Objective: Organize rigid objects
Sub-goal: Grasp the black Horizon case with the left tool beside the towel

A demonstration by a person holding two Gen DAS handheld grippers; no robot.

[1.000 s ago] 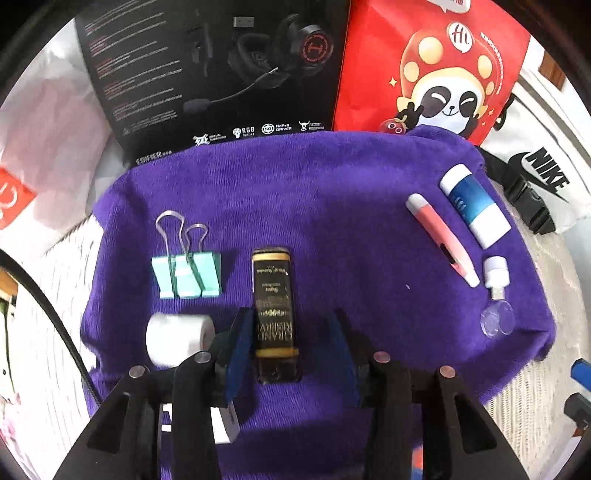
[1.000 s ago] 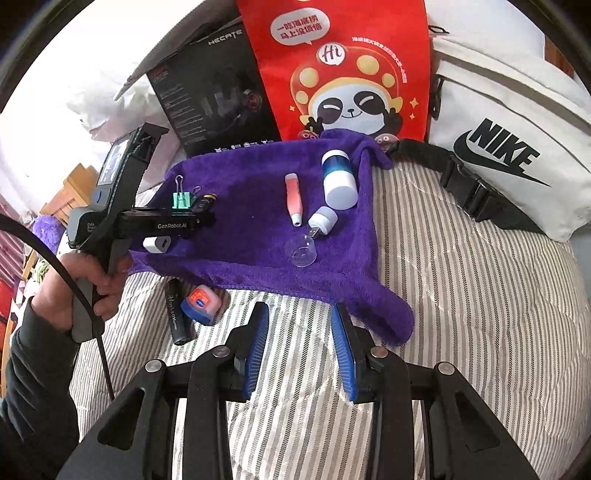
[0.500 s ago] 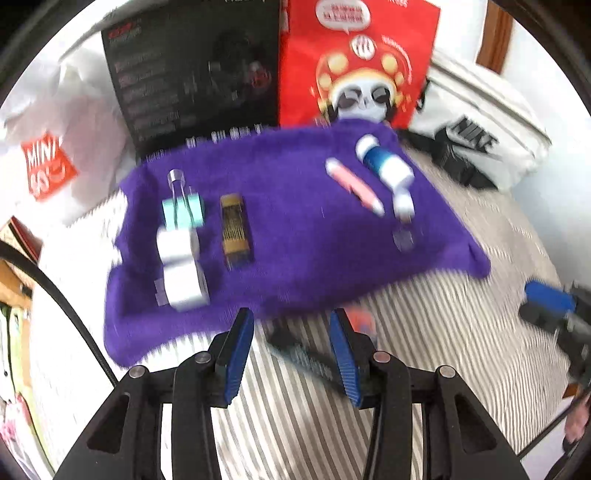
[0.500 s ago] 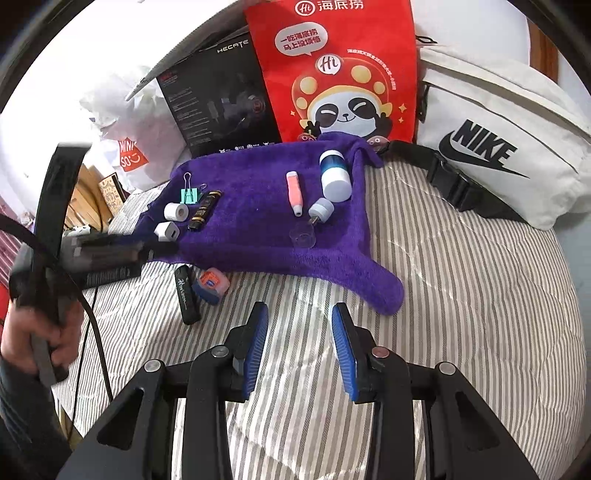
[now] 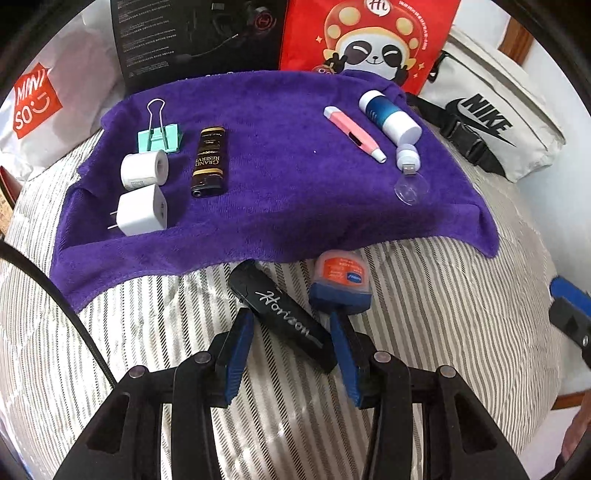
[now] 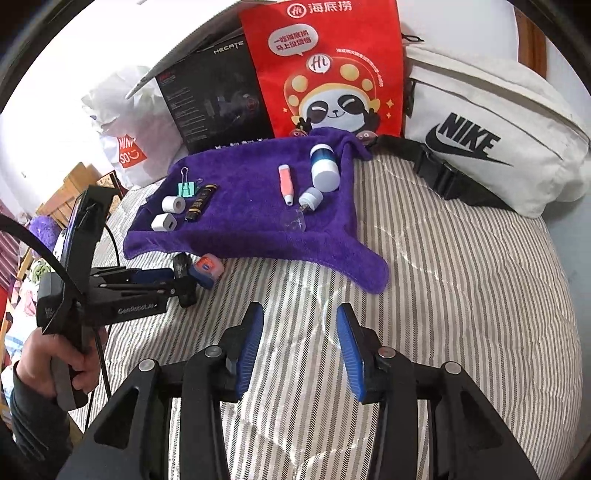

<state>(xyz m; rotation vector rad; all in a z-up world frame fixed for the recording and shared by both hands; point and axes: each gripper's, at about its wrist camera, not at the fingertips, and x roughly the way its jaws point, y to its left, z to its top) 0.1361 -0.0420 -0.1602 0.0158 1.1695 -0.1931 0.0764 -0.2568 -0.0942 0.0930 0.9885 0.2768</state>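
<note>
Black Horizon case (image 5: 284, 317): lies on the striped bed cover (image 5: 424, 332), off the purple towel (image 5: 277, 155) and just below its near edge, slanting between the pads of our left gripper (image 5: 291, 350).
Left gripper: spread wide, pads on either side of the case; we cannot tell whether either pad touches it. Nothing pinched yet.
Small orange-and-blue tub (image 5: 341, 280): on the bed cover just beside the case, at the towel's edge, also off the towel.
Left group on towel: mint binder clip (image 5: 160, 134), white roll (image 5: 144, 170), white plug adapter (image 5: 142, 210) and black Grand Reserve box (image 5: 209, 162), near each other.
Right group on towel: pink pen-like tube (image 5: 354, 133), blue-and-white bottle (image 5: 389, 116), small white USB piece (image 5: 406, 157) and clear round cap (image 5: 410, 188), close together.
Right gripper (image 6: 299, 347): spread, holding nothing, over bare bed cover well apart from the towel items.
Progress: we judge eight pieces placed and two left, the case and the tub. The towel's middle is free for them.
Step in hand: we read this as lining up on the case for a pick.
Risk: the case sits slanted across the pads, so closing may twist it or nudge the tub.
Backdrop: black headset box (image 5: 199, 33), red panda bag (image 5: 365, 37), white Nike pouch (image 5: 487, 107).
</note>
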